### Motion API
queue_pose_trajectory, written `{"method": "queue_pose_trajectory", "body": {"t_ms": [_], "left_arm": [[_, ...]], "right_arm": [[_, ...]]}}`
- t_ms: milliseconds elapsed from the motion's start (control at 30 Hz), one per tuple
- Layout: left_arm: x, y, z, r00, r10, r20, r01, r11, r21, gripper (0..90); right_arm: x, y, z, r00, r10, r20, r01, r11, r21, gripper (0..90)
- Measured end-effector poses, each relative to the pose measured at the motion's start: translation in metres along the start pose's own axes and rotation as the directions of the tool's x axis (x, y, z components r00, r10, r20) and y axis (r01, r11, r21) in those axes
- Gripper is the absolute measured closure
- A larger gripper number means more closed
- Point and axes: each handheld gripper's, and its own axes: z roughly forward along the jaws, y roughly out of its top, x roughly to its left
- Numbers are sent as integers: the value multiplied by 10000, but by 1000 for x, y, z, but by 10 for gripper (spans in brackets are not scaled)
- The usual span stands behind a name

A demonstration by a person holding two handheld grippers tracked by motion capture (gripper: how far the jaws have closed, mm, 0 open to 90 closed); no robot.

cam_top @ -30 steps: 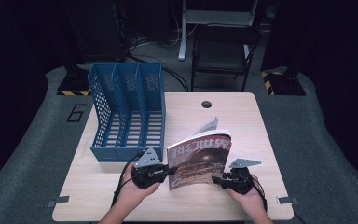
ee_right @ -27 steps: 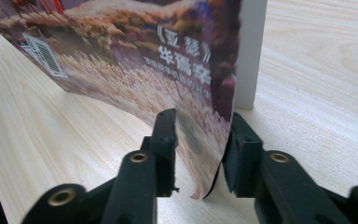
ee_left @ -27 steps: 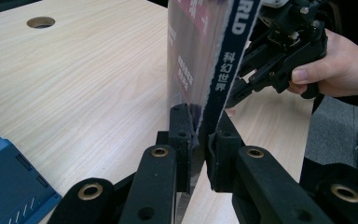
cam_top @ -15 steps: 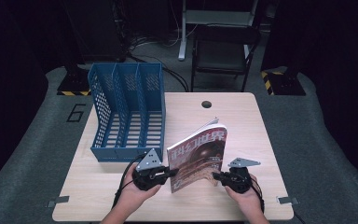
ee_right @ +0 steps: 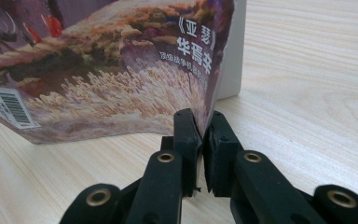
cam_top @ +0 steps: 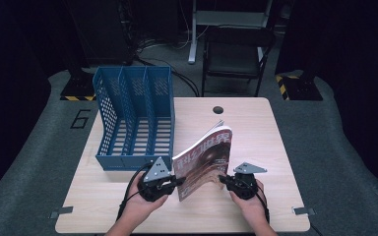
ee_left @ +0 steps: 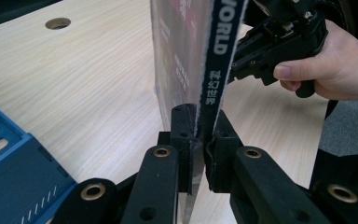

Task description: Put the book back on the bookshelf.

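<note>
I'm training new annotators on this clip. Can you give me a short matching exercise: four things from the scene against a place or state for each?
Things:
1. magazine
2. file rack
3. left gripper
4. round hole

Places or states:
A. blue, three slots, nothing in them
B. at the table's far edge
C. stood on edge, gripped from both sides
D. shut on the spine

Pairs: 1-C, 2-A, 3-D, 4-B

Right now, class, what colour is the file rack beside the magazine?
Blue, with slotted walls; the file rack shows best in the high view.
</note>
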Motion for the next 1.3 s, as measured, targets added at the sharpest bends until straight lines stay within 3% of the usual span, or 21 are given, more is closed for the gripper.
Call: {"method": "queue_pose_trajectory", "body": {"t_ms": [133, 333, 400, 633, 667, 733, 767, 833, 1100, 1300], "left_arm": [[-1, 0, 0, 10000, 19, -67, -18, 9999, 105, 835], [0, 0, 0, 9997, 120, -204, -118, 9999, 111, 830], [1, -1, 0, 9999, -30, -136, 31, 9999, 118, 827], [6, -1, -1, 9998, -168, 98, 168, 9999, 1, 800], [5, 0, 0, 9992, -374, 154, 375, 9993, -57, 792], [5, 1, 0, 9996, -291, 37, 291, 9996, -69, 777], [4, 2, 0, 9992, -408, 41, 407, 9992, 54, 775], [5, 3, 2, 9996, -260, -59, 261, 9992, 309, 768], [7, 12, -1, 9988, -484, 73, 481, 9980, 400, 702], [6, 27, -6, 9976, -691, 19, 691, 9975, -116, 684]], "right_arm": [[2, 0, 4, 9997, -223, 94, 223, 9998, 1, 833], [-1, -1, 5, 10000, -15, 70, 15, 10000, 24, 787], [-2, -2, 5, 9999, 164, 42, -164, 9999, 0, 759], [-4, -1, 5, 9999, 115, 89, -115, 9999, -34, 668], [-4, 0, 5, 9999, 98, 60, -98, 9999, -64, 659], [-4, 0, 4, 9996, 269, -27, -269, 9996, -56, 641], [-5, 0, 4, 9996, 263, -55, -263, 9996, -105, 627], [-6, 0, 4, 9997, 214, -130, -216, 9997, -152, 609], [-7, 1, 3, 9993, 263, -275, -265, 9996, -91, 580], [-7, 2, 3, 9990, 253, -357, -256, 9997, -66, 569]]}}
